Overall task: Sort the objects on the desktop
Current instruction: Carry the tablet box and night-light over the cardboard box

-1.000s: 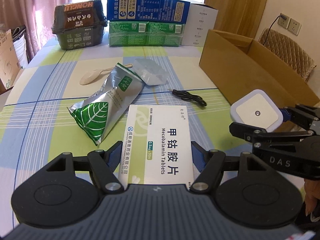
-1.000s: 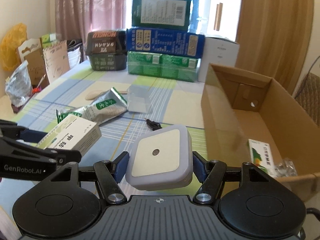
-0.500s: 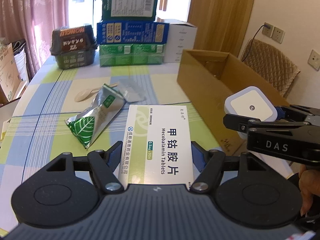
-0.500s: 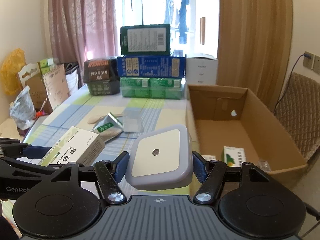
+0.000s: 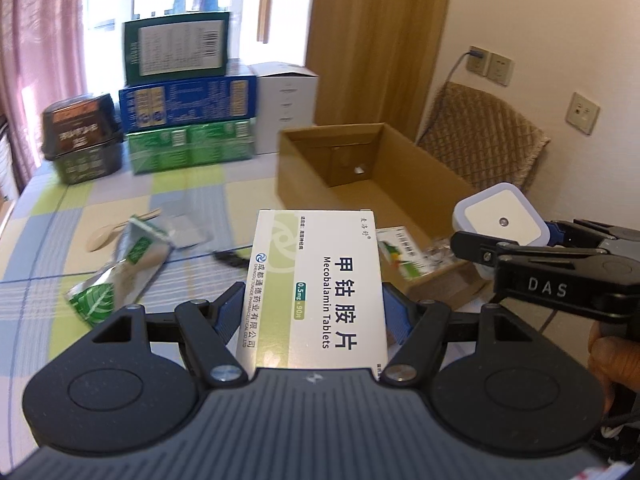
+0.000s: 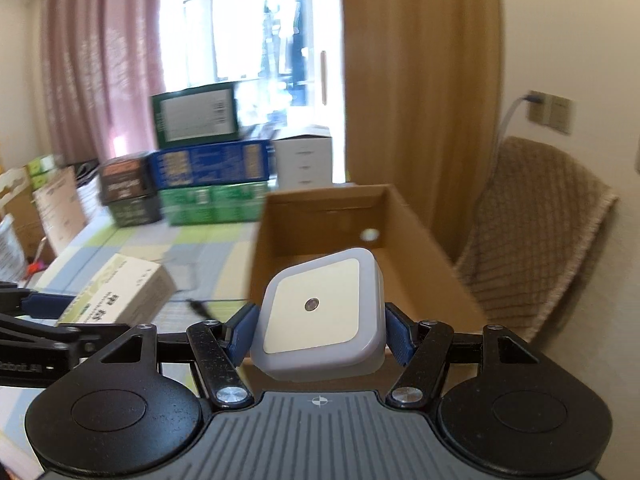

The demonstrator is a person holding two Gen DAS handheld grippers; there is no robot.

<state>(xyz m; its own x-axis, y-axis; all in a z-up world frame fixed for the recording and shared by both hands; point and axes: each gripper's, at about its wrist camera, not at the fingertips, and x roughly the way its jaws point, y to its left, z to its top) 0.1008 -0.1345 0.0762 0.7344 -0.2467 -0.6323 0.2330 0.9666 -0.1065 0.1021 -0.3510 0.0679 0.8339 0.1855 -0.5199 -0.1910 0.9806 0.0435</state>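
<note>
- While both tongs rose off the desk [image 5: 48, 216], cardboard box [image 5: 420, 184] drew nearer.
- Left tongs [image 5: 312, 312] still clamp tablet box [image 5: 320, 280].
- Right tongs [image 6: 320, 332] still clamp night light [image 6: 320, 312].

From my feed, the tablet box [image 5: 320, 280] in the left claw [image 5: 312, 312] was white with a pale green band, a green swirl and black lettering. The night light [image 6: 320, 312] in the right claw [image 6: 318, 334] was lavender-grey with a cream face and a dark centre dot. Both claws wore blue pads on black arms. The surface [image 5: 60, 216] had a check of blue, lime and cream. At ten o'clock lay a silver pouch [image 5: 120, 272] with a green leaf. The open carton [image 5: 360, 168] was plain brown; the chair cover [image 6: 540, 220] was tan, quilted in diamonds.
</note>
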